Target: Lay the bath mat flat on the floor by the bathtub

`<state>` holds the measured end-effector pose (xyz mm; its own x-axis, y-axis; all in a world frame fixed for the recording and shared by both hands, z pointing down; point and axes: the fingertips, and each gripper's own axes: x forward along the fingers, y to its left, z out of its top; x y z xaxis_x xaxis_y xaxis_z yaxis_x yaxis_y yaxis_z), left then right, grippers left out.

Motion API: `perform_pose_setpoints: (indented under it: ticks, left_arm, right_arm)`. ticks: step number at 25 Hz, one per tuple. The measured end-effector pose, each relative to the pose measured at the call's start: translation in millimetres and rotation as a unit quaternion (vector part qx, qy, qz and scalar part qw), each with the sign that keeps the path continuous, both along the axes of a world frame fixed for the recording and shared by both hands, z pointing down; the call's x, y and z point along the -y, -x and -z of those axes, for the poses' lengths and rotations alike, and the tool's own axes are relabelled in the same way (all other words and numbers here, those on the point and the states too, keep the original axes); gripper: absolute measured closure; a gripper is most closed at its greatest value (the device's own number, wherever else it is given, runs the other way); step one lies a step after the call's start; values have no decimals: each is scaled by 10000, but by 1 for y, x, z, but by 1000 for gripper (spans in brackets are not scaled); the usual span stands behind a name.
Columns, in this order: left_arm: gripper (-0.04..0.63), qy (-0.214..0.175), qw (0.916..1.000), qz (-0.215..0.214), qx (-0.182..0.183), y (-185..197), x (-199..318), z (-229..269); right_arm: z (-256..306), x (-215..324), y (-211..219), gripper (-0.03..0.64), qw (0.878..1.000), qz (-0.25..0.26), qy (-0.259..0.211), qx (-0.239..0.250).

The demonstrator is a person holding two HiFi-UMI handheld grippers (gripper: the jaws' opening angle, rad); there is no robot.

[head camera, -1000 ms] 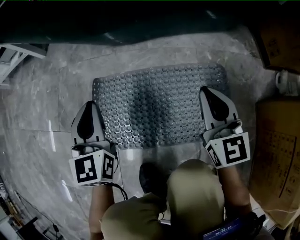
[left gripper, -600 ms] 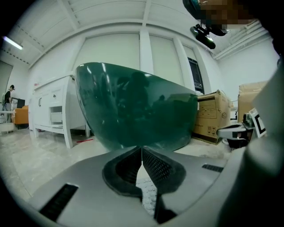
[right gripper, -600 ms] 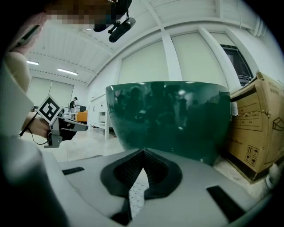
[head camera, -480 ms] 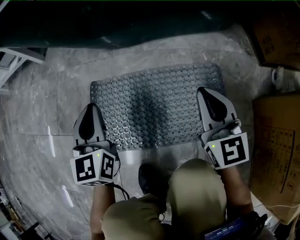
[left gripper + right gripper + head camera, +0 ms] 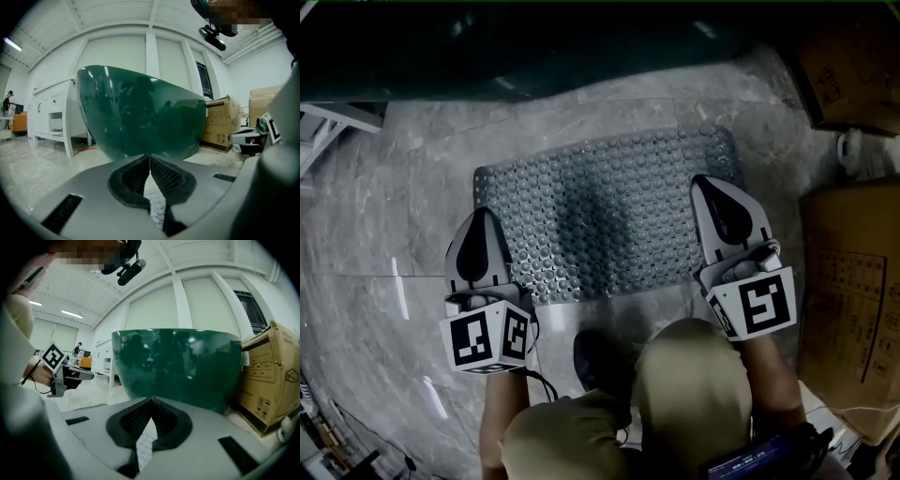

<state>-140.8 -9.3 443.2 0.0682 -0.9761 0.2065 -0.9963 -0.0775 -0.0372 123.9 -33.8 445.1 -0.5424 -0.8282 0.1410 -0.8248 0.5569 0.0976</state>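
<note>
The grey studded bath mat (image 5: 600, 211) lies spread flat on the marble floor, just in front of the dark green bathtub (image 5: 534, 47). My left gripper (image 5: 480, 214) rests at the mat's near left edge with its jaws shut, tips touching. My right gripper (image 5: 701, 180) lies over the mat's near right part, jaws shut too. In the left gripper view the closed tips (image 5: 150, 157) point at the bathtub (image 5: 140, 112), with the mat (image 5: 157, 206) under them. The right gripper view shows its closed tips (image 5: 151, 400), the mat (image 5: 145, 444) below and the bathtub (image 5: 178, 366) ahead.
Cardboard boxes (image 5: 853, 281) stand close on the right, another (image 5: 839, 56) at the far right corner. A white object (image 5: 853, 150) sits between them. A white cabinet (image 5: 328, 122) is at the left. The person's knee (image 5: 694, 394) and shoe (image 5: 600, 361) are behind the mat.
The mat sits a little further left and up in the picture than a second ago. Both grippers have hardly moved and their jaws have stayed shut.
</note>
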Motion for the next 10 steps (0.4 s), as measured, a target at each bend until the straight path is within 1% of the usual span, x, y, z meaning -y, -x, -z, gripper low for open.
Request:
perform_pose_setpoints:
  ticks: [10]
  left_arm:
    - [560, 41, 10000, 37, -11, 3, 1, -4]
  right_arm:
    - [-4, 2, 3, 600, 10000, 29, 28, -35]
